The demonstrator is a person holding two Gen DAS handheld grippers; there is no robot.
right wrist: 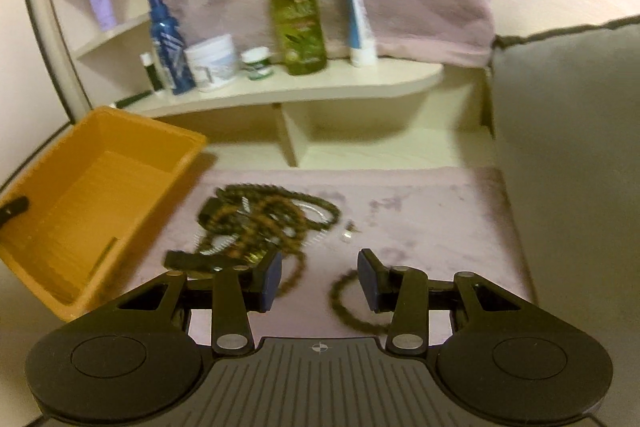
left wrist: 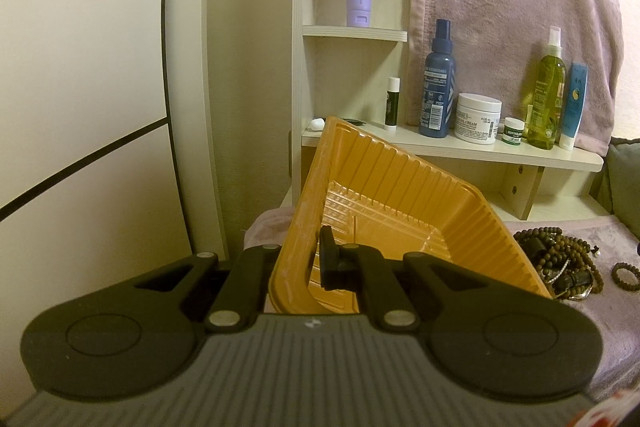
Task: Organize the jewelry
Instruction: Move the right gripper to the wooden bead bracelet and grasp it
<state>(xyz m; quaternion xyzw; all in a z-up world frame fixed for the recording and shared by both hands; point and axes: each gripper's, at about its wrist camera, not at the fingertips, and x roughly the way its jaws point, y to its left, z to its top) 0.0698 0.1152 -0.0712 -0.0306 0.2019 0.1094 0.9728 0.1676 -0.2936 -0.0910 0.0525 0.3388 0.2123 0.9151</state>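
My left tool (left wrist: 298, 263) is clamped on the near wall of the orange tray (left wrist: 400, 187); one finger (left wrist: 329, 259) sits inside the tray and the other is hidden behind the wall. The tray tips up off the pink cloth (left wrist: 624, 307), its open side turned toward my camera. Just right of the tray lies the heap of dark bead strands (left wrist: 560, 255), with a small bead bracelet (left wrist: 625, 271) a little further right.

My right tool (right wrist: 319, 279) hangs above the cloth with its fingers well apart and nothing between them. A bead loop (right wrist: 344, 307) lies directly under its right finger (right wrist: 370, 279), partly covered by it. Ahead and left of the tool sits the same tangle of beads (right wrist: 264, 223); the frame is blurred, so I cannot separate the single pieces. A couple of tiny pale items (right wrist: 347, 231) lie just right of the heap, perhaps earrings. Further left the tray (right wrist: 100, 187) shows its ribbed inside, which holds no jewelry that I can make out.

Beyond all this a pale shelf (right wrist: 360, 83) carries a blue spray bottle (right wrist: 168, 43), a white cream jar (right wrist: 214, 61), a green bottle (right wrist: 296, 7) and a blue-white tube (right wrist: 358, 3).
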